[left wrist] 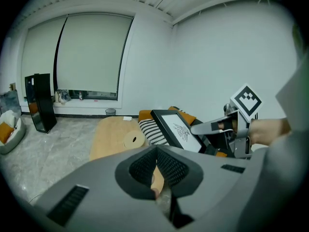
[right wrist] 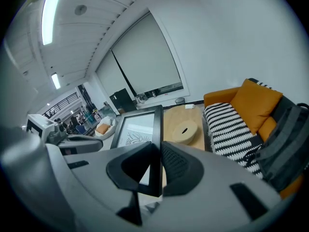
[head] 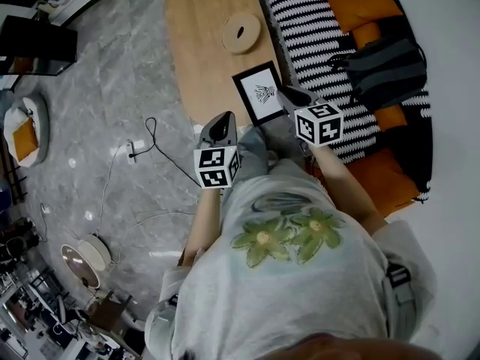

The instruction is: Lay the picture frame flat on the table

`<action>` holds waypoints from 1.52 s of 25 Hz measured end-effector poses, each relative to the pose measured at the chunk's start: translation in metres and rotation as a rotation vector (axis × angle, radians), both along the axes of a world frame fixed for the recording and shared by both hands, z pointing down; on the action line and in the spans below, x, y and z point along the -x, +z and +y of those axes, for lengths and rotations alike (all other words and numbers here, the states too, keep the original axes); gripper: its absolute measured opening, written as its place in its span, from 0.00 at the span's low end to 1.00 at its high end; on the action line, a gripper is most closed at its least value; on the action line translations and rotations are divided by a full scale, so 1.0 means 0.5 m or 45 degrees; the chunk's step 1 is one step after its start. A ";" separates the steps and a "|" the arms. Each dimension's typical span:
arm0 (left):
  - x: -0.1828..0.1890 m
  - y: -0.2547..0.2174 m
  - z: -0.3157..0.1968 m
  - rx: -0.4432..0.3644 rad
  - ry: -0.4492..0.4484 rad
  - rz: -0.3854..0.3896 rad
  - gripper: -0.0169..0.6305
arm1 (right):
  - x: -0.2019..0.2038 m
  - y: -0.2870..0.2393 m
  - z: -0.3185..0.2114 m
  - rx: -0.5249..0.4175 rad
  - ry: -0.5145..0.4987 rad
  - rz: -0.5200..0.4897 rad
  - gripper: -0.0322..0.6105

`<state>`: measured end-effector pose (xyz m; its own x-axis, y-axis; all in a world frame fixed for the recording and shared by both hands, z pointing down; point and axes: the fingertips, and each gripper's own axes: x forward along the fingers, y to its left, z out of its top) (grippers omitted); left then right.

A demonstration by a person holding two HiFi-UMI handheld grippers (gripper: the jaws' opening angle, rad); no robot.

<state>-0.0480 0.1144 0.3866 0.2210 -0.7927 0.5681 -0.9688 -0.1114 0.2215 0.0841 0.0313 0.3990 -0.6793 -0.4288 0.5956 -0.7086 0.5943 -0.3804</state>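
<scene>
Over the near end of the wooden tabletop (head: 201,47), my right hand-held gripper (right wrist: 157,151) clamps the tilted black picture frame (head: 260,92) by one edge, its drawing too small to make out and its lower edge hidden behind my left hand-held gripper (left wrist: 157,159), whose jaws are together on nothing.

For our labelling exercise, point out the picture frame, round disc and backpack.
picture frame (head: 262,96), head view, its white print
round disc (head: 231,42), head view, top beside the hole
backpack (head: 386,70), head view, its front panel
</scene>
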 end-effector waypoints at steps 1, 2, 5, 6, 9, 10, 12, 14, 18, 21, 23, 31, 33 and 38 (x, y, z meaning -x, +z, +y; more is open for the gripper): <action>0.002 0.003 -0.004 0.004 0.001 0.004 0.05 | 0.000 0.003 -0.003 0.004 0.005 0.002 0.16; 0.003 0.006 -0.008 0.008 0.002 0.008 0.05 | 0.000 0.007 -0.005 0.008 0.009 0.003 0.16; 0.005 0.011 -0.020 0.017 0.009 0.014 0.05 | 0.000 0.016 -0.012 0.022 0.017 0.012 0.16; 0.006 0.012 -0.024 0.019 0.012 0.015 0.05 | 0.001 0.019 -0.014 0.026 0.019 0.015 0.16; 0.006 0.018 -0.034 0.024 0.019 0.018 0.05 | 0.001 0.031 -0.022 0.037 0.023 0.025 0.16; 0.004 0.020 -0.037 0.025 0.020 0.018 0.05 | 0.000 0.036 -0.024 0.040 0.025 0.028 0.16; 0.003 0.024 -0.043 0.030 0.024 0.019 0.05 | -0.001 0.044 -0.028 0.049 0.027 0.033 0.16; 0.003 0.026 -0.050 0.034 0.029 0.021 0.05 | 0.001 0.049 -0.034 0.055 0.025 0.038 0.16; 0.004 0.033 -0.066 0.045 0.040 0.022 0.05 | 0.007 0.057 -0.047 0.065 0.025 0.040 0.16; 0.002 0.037 -0.077 0.055 0.053 0.028 0.05 | 0.008 0.063 -0.058 0.075 0.034 0.044 0.16; -0.001 0.042 -0.084 0.060 0.057 0.036 0.05 | 0.008 0.070 -0.065 0.081 0.034 0.051 0.16; -0.004 0.065 -0.121 0.083 0.072 0.059 0.05 | 0.009 0.098 -0.095 0.108 0.041 0.081 0.16; -0.002 0.071 -0.133 0.088 0.073 0.058 0.05 | 0.008 0.107 -0.102 0.115 0.044 0.086 0.16; 0.002 0.082 -0.151 0.103 0.071 0.065 0.05 | 0.011 0.124 -0.114 0.129 0.050 0.097 0.16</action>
<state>-0.0489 0.0390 0.4277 0.2936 -0.7307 0.6164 -0.9488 -0.1444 0.2808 0.0786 -0.0255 0.4610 -0.6144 -0.3893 0.6863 -0.7596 0.5270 -0.3811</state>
